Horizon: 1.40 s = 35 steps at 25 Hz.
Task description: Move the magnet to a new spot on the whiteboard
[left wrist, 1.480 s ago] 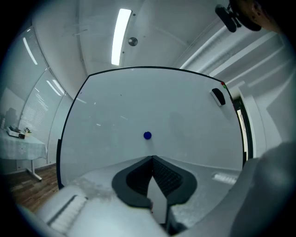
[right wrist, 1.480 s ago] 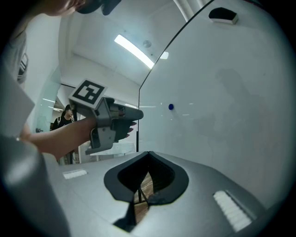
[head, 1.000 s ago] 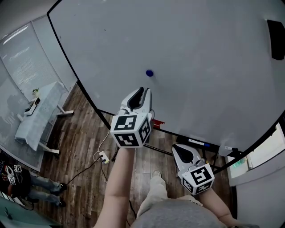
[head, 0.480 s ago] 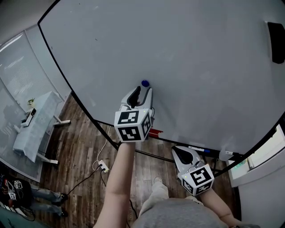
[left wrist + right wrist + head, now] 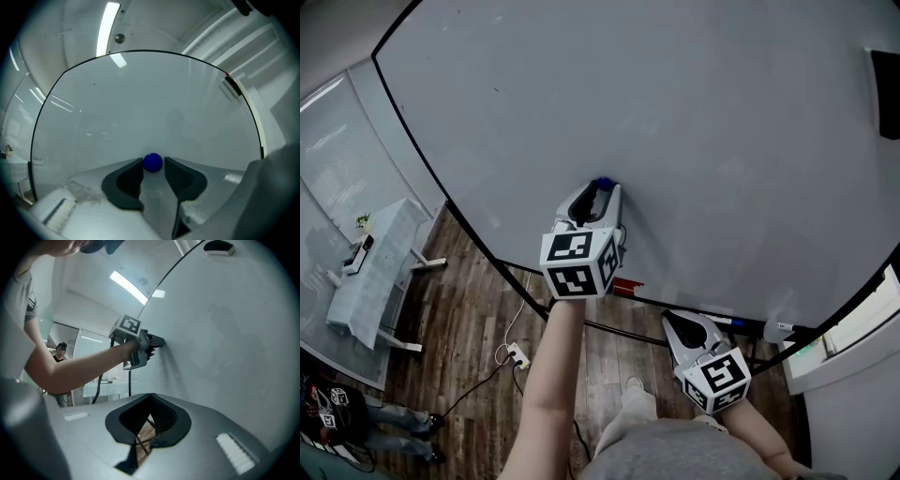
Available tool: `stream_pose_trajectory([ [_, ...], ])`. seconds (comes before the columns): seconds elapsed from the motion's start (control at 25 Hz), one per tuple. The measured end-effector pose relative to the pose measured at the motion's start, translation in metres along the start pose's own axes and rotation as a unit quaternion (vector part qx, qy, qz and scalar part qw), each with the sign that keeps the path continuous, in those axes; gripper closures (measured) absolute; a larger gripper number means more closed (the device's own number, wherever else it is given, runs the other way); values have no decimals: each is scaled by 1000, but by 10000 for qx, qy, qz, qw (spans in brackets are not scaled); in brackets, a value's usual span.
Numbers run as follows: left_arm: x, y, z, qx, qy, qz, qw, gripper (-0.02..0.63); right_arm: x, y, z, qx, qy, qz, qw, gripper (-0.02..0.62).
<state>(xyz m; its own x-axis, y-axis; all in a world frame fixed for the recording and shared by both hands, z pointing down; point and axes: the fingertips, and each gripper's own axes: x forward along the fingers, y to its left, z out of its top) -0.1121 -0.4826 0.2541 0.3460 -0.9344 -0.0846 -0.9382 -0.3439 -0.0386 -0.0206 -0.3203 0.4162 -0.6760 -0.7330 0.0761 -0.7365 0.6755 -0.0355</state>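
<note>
A small round blue magnet (image 5: 602,182) (image 5: 153,162) sticks to the whiteboard (image 5: 722,141) (image 5: 154,103) in its lower middle. My left gripper (image 5: 598,191) (image 5: 153,165) is pressed up to the board with the magnet between its fingertips. Its jaws are closing, and a thin gap still shows beside the magnet. The right gripper view shows the left gripper (image 5: 157,341) against the board (image 5: 234,333). My right gripper (image 5: 680,321) (image 5: 151,395) hangs low by the board's bottom edge, shut on nothing.
A black eraser (image 5: 886,80) (image 5: 231,86) clings to the board's right edge. The ledge below holds a marker (image 5: 724,322) and a red item (image 5: 628,286). A table (image 5: 366,272), a floor power strip (image 5: 517,356) and a person (image 5: 337,412) are at left.
My left gripper has moved up the board to the magnet and now has it between its fingertips. The right gripper has hardly moved.
</note>
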Motion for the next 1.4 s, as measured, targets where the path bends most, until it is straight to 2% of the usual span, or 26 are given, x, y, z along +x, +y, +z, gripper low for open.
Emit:
stream_pose_trajectory([
  [0.16,0,0,0,-31,-48,3,10000,471,-1,0,-3,24,5,-2,10000,594],
  [0.8,-1,-10,-2,116,23,-69,9999,472,-9,2,-3,-7,8,-38,10000,594],
  [1.04,-18,-9,6,34,-128,-16,9999,472,-12,5,-3,-5,23,-17,10000,594],
  [1.4,-55,-9,-1,-97,-119,91,9998,472,-19,21,-4,-17,33,117,9999,594],
])
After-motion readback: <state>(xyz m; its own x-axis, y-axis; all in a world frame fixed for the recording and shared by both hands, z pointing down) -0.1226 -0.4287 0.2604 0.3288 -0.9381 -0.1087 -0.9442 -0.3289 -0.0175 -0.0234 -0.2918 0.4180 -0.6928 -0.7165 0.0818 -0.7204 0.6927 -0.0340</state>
